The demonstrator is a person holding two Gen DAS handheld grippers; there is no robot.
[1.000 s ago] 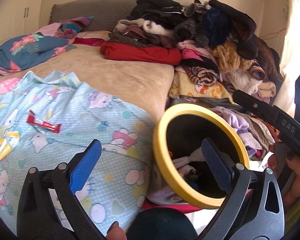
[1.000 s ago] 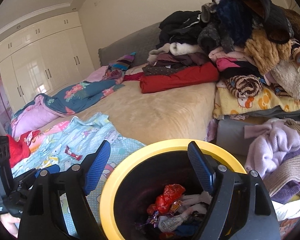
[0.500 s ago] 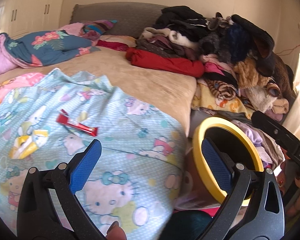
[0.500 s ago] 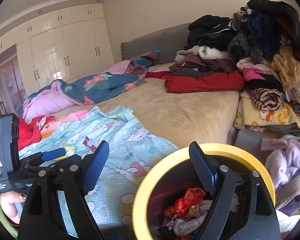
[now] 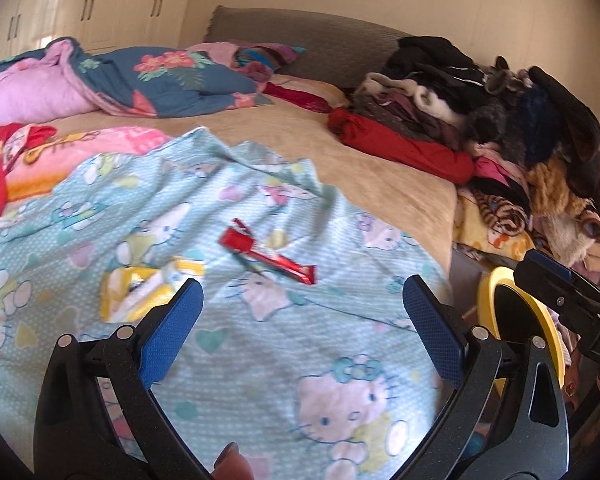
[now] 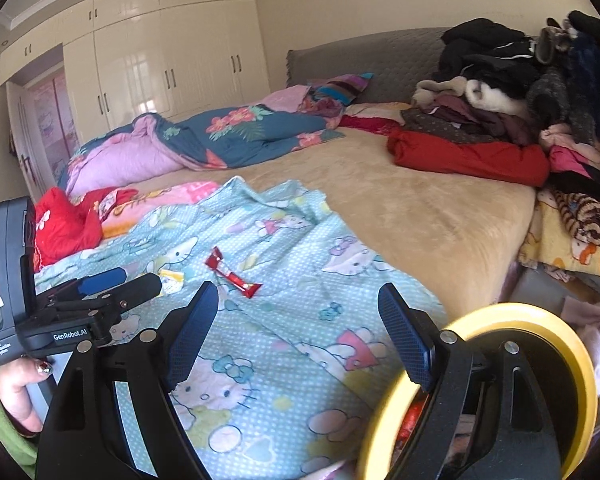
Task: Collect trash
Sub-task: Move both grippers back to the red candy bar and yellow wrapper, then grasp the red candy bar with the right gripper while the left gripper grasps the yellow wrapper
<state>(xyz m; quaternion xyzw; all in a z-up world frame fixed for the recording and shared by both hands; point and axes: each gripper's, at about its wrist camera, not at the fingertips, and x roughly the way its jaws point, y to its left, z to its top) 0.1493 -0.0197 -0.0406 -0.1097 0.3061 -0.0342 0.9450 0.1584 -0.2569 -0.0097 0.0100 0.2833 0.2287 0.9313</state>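
Red wrapper point(image 5: 266, 255) on cartoon blanket point(image 5: 260, 352), bed – yellow-rim bin point(image 6: 540, 320) beside, cupboards point(image 6: 160, 64) behind

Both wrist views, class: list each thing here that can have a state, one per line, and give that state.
Left claw: open, empty, over the blanket.
Right claw: open, empty.
Red wrapper: torn open, lying flat on the blanket.
Yellow wrapper: crumpled, lying on the blanket.
Yellow-rimmed bin: uncovered, trash inside, beside the bed.
Light blue blanket: spread out, rumpled.
Wardrobe doors: shut.
Clothes pile: heaped, unsorted.
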